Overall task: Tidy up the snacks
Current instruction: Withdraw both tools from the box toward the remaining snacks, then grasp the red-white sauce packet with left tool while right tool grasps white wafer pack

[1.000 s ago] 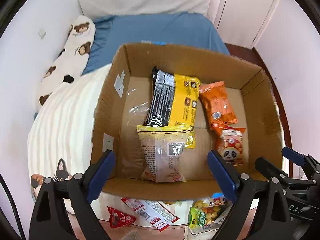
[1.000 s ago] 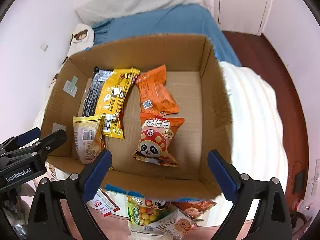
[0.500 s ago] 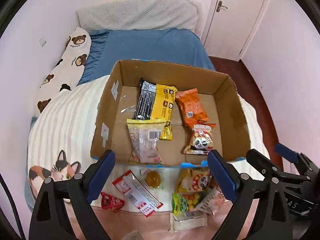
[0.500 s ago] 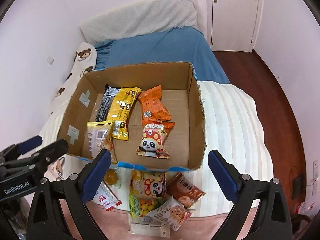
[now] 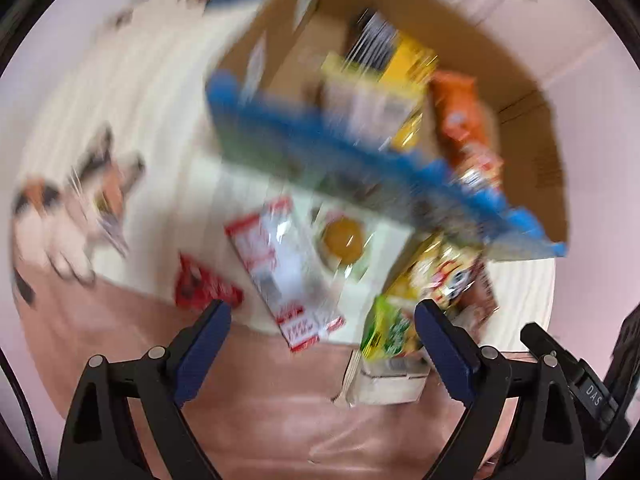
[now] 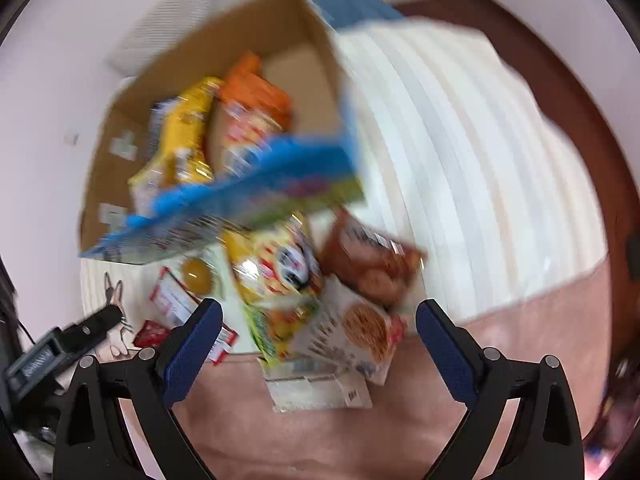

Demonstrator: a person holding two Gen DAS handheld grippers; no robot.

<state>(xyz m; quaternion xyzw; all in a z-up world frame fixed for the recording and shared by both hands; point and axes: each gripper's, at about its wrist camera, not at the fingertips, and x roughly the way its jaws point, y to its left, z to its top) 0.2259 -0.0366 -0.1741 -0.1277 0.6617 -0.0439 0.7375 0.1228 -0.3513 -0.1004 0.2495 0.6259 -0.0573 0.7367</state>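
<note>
On the striped white bedcover (image 6: 460, 152) sits the cardboard box (image 5: 532, 140), the landmark for all entries below. Both views are heavily motion-blurred.

Inside the box: a yellow packet (image 5: 408, 60) toward the far wall, an orange packet (image 5: 460, 116) beside it on the right, and a pale packet (image 5: 368, 108) nearer the box's blue-edged front wall (image 5: 360, 168). Labels unreadable.

Outside the box, just in front of its front wall, loose snacks lie on the cover: a red-and-white wrapper (image 5: 280, 276), a clear pack with a round orange sweet (image 5: 344, 236) next to it, and a small red triangular packet (image 5: 204, 288) further left. To the right of these is a heap: a yellow panda-print bag (image 6: 276, 268), a green-and-yellow bag (image 6: 272, 328), a brown biscuit pack (image 6: 372, 264) and a white cookie pack (image 6: 356, 332); they appear to overlap, though blur hides the exact edges.

Left gripper (image 5: 322, 336): fingers spread wide, nothing between them, hovering before the box over the loose wrappers.

Right gripper (image 6: 318, 334): fingers likewise spread and empty, over the heap.
</note>
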